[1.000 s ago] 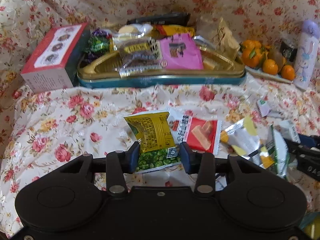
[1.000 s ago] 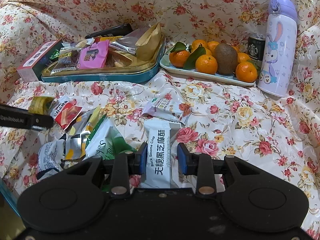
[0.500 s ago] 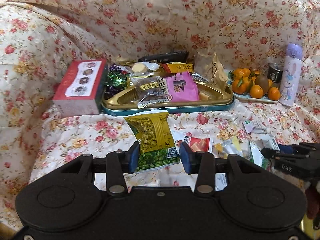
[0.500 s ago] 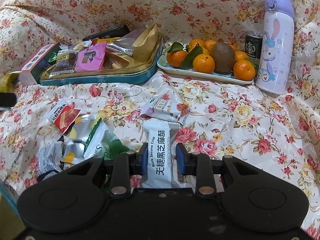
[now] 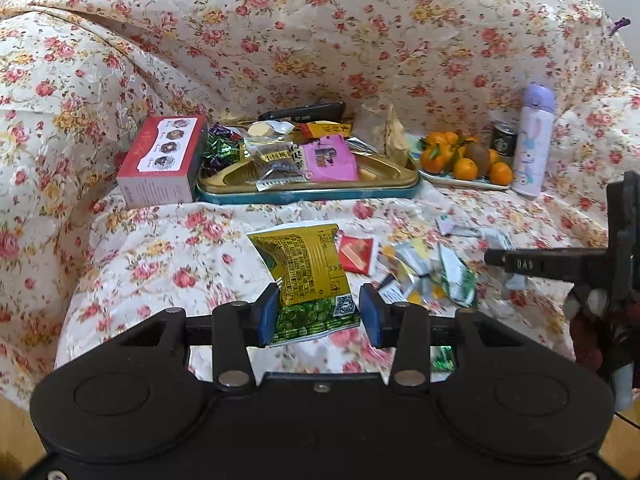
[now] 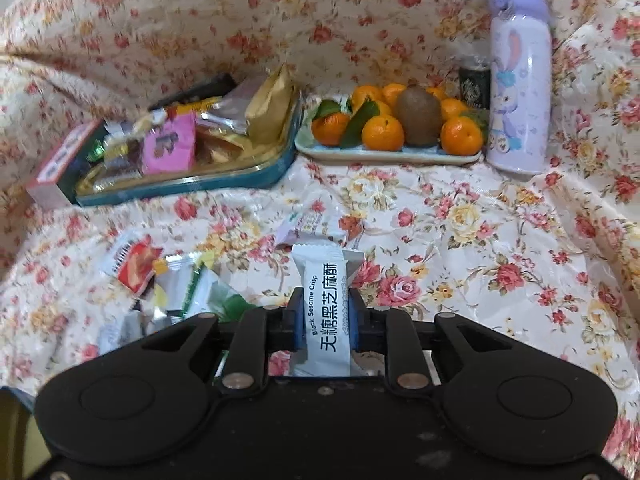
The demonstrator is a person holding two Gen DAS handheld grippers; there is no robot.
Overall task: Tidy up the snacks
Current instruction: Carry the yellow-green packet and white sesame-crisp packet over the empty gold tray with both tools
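My right tongs (image 6: 325, 320) have just been closing and now clamp the black sesame crisp bar (image 6: 326, 304) above the floral cloth (image 6: 460, 240); my left tongs (image 5: 316, 312) pinch the yellow-green snack packet (image 5: 306, 272). I'd carry both level to the gold tin tray (image 5: 408, 182), releasing only over bare spots.

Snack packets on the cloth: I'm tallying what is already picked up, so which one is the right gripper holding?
The white Black Sesame Crisp bar, clamped in the right gripper. The other loose packets lie on the cloth; the yellow-green packet is in the left gripper.
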